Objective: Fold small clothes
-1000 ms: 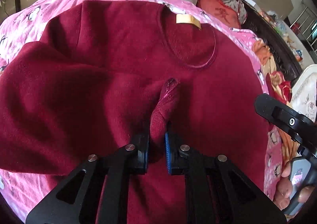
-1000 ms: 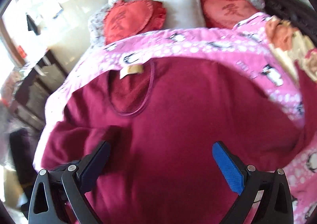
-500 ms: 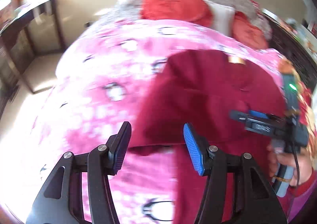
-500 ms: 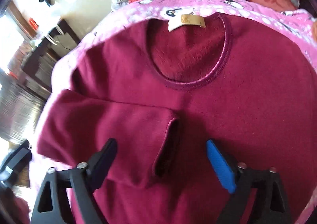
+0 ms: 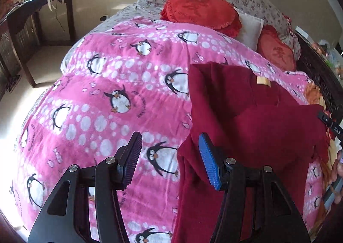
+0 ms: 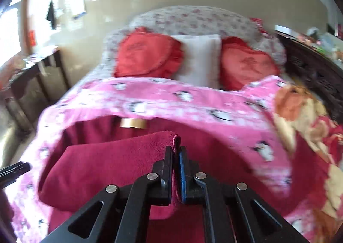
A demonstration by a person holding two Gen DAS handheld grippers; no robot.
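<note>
A dark red fleece sweater [image 5: 253, 127] with a tan neck label [image 5: 263, 81] lies on a pink penguin blanket [image 5: 120, 97]. My left gripper [image 5: 170, 157] hangs open over the blanket at the sweater's left edge, with nothing between its pads. In the right wrist view my right gripper [image 6: 176, 152] is shut on the cuff [image 6: 174, 138] of a sleeve [image 6: 111, 165], which it holds lifted over the sweater's body. The tan label [image 6: 133, 123] shows beyond the raised sleeve. The right gripper's tip [image 5: 328, 121] shows at the right edge of the left wrist view.
Two red cushions [image 6: 148, 58] [image 6: 246, 64] and a white pillow [image 6: 200, 58] lie at the head of the bed. A dark wooden desk [image 5: 32, 22] stands left of the bed, a dark carved frame [image 5: 321, 79] on the right. A floral orange cover [image 6: 300, 110] lies right.
My left gripper let go of the sleeve cuff, opened and swung left over the blanket. My right gripper came down around the cuff, shut on it and lifted it.
</note>
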